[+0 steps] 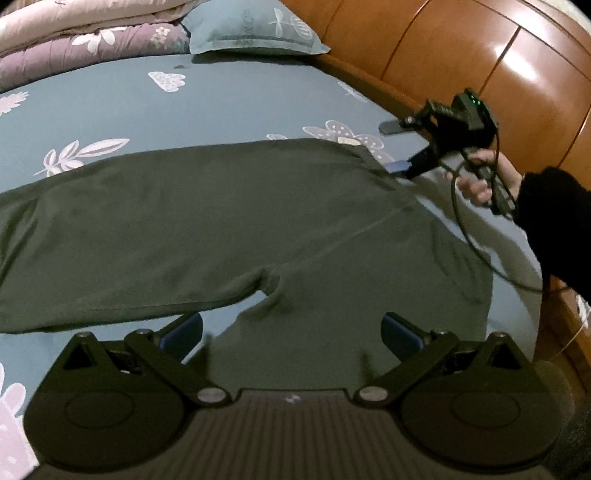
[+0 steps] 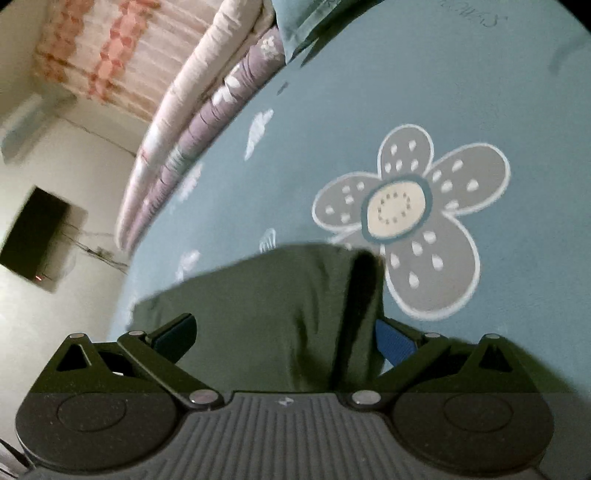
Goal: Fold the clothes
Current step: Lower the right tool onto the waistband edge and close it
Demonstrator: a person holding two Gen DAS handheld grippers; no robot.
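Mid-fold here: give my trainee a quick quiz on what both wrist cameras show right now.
1. True or false: the jaws of the left gripper are shut on the green trousers.
2. The right gripper is at the trousers': A) leg hem, B) waist-end corner, C) crotch.
3. What lies beside the folded quilts?
Key: 1 false, those jaws stand open above the trousers; 2 B; 3 a pillow.
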